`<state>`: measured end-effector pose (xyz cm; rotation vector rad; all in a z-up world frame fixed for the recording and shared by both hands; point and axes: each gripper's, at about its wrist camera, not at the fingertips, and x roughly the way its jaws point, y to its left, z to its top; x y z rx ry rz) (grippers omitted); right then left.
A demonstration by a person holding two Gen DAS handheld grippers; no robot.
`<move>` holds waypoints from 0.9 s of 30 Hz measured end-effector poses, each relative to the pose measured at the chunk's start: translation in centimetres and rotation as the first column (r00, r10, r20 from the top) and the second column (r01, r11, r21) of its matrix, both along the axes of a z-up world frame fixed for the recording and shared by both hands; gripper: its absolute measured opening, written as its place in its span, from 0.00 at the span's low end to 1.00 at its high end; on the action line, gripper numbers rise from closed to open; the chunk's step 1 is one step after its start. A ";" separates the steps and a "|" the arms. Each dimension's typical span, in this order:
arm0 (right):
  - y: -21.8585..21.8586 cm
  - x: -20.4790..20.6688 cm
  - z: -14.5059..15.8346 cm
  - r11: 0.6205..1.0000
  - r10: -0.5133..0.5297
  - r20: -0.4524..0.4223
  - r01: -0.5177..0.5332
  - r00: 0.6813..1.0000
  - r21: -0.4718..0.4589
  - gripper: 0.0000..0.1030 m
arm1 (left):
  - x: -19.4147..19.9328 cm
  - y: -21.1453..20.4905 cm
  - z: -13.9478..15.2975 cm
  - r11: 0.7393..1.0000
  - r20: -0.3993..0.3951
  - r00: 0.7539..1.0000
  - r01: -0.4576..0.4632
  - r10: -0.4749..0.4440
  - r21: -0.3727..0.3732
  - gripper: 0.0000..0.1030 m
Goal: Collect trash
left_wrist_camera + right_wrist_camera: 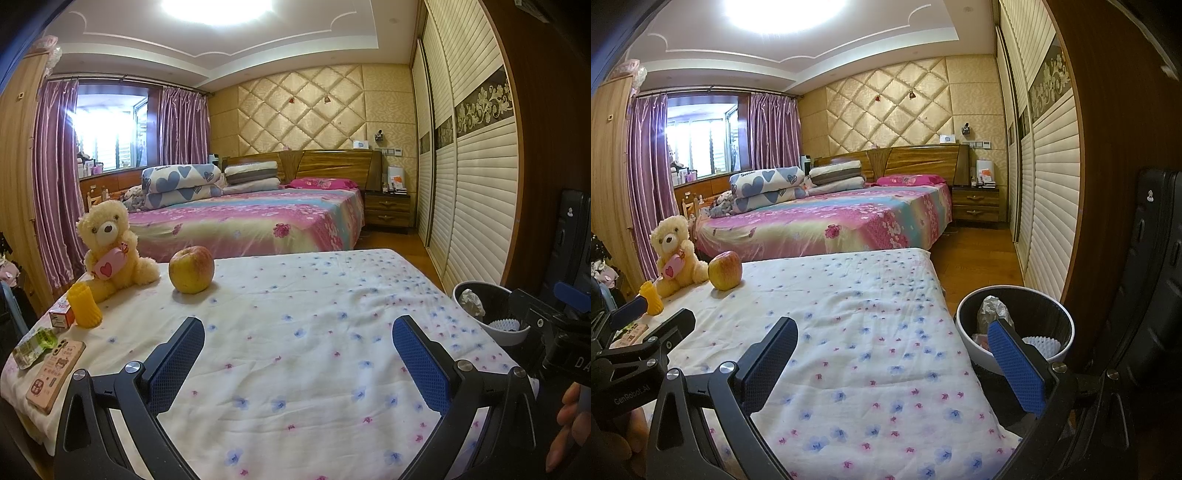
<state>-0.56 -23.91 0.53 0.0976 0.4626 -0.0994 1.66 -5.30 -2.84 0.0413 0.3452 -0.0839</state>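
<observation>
**Both grippers empty above table; trash lies in bin**

The left gripper hovers over the floral white tablecloth, blue-padded fingers spread wide, nothing between them. The right gripper is likewise spread and empty, its right finger overlapping the round white-rimmed black waste bin just beside the table's right edge. Crumpled grey-white paper trash lies inside the bin. On the table's far left sit a red-yellow apple, a cream plush bear and a ribbed yellow cup.
</observation>
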 end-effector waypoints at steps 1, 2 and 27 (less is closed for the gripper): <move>0.0 0.0 0.0 1.000 0.000 0.000 0.000 1.000 0.000 1.00 | 0.0 0.0 0.0 1.000 0.000 1.000 -0.001 0.001 0.001 1.00; 0.0 0.1 0.0 1.000 0.000 -0.001 0.000 1.000 0.000 1.00 | -0.1 0.0 0.0 1.000 0.000 1.000 -0.001 0.001 0.000 1.00; 0.0 0.1 0.1 1.000 0.001 -0.002 -0.001 1.000 0.001 1.00 | 0.1 0.1 -0.1 1.000 0.000 1.000 -0.001 0.001 -0.004 1.00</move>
